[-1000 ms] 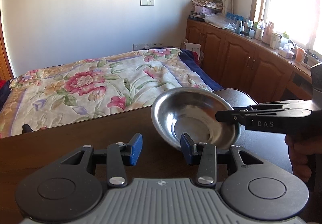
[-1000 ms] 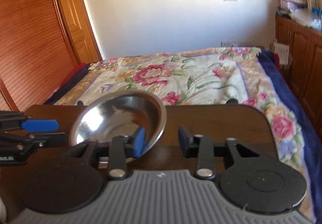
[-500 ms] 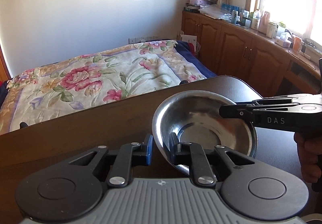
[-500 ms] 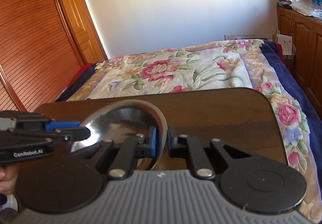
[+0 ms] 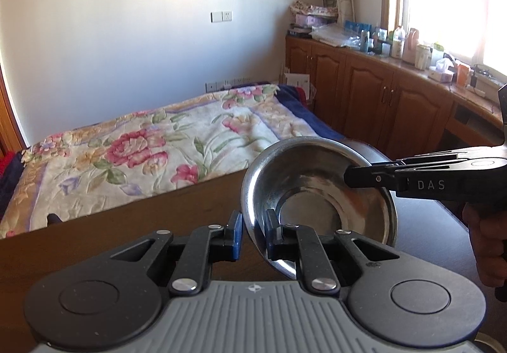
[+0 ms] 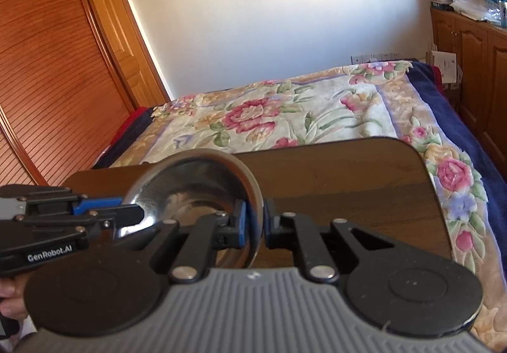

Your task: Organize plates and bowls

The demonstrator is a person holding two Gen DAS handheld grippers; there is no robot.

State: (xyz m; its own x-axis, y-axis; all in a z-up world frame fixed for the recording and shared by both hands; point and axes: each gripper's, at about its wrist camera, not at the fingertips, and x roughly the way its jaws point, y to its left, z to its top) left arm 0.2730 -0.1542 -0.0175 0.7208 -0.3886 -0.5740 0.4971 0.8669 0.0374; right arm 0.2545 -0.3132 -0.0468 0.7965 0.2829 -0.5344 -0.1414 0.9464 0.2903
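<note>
Steel bowl (image 5: 317, 191), tilted above table (image 6: 342, 175); left gripper (image 5: 253, 234) clamped on left rim; right gripper (image 6: 254, 223) clamped on opposite rim; equally near.

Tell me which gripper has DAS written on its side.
The right gripper, clamped on the steel bowl; the left gripper reads GenRobot.AI instead.

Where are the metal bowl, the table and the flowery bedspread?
steel bowl (image 5: 320, 191): left wrist view, inner wall.
wooden table (image 6: 348, 175): right wrist view, bare top.
floral bedspread (image 6: 285, 112): right wrist view, middle.
</note>
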